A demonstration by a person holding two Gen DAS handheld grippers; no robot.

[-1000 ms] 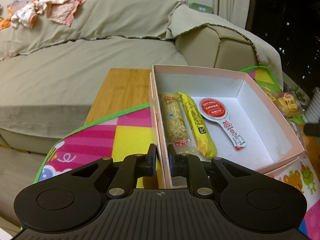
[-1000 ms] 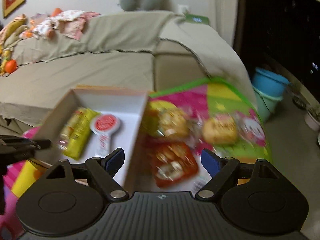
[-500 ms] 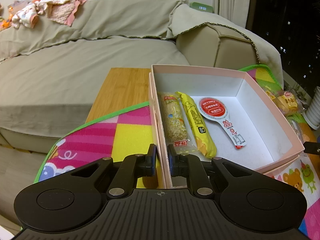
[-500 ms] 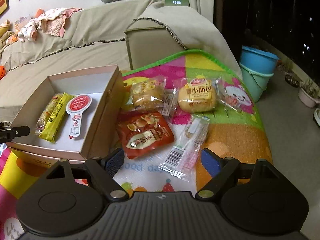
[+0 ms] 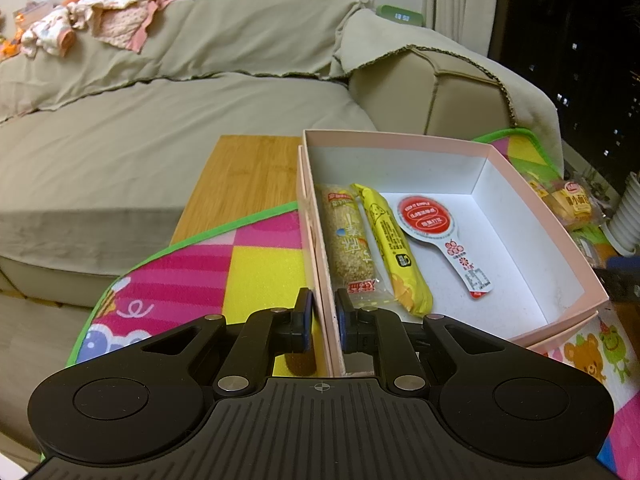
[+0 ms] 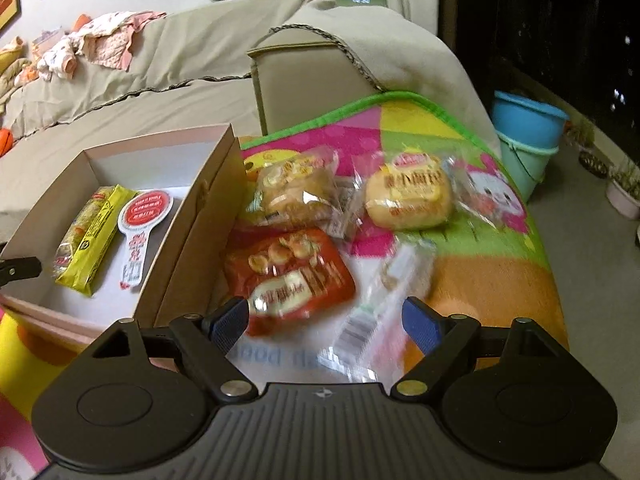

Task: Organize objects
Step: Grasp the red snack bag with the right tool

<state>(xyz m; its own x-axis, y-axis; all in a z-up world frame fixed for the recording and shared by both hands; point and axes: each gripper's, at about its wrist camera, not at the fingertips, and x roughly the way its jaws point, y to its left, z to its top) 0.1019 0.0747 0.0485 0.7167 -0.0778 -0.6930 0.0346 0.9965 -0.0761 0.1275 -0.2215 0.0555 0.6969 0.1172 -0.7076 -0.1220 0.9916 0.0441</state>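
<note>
Two grippers are at work over a table covered by a bright play mat (image 5: 180,280). The left gripper (image 5: 324,316) is nearly closed and pinches the near wall of the pink box (image 5: 400,138), one finger outside and one inside. The box sits toward the table's left side, with bare wood (image 5: 244,176) showing past the mat at the far left corner. Inside the box, along its left wall, lie a sesame bar (image 5: 350,244), a yellow snack stick (image 5: 390,244) just beside it, and a red spoon-shaped pack (image 5: 428,220) nearer the middle.

The right gripper (image 6: 326,318) stands wide open and holds nothing. It hangs above the loose snacks on the mat to the right of the box. A red snack bag (image 6: 292,276) lies between its fingers in this view, just beside the box's right wall. A clear wrapped item (image 6: 384,292) lies to the bag's right, too blurred to identify. Farther back sit a packet of small cakes (image 6: 294,192) and a wrapped bun (image 6: 410,194), side by side near the mat's far edge. Beyond the table is a beige sofa (image 5: 160,120), and blue buckets (image 6: 524,136) stand on the floor to the right.
</note>
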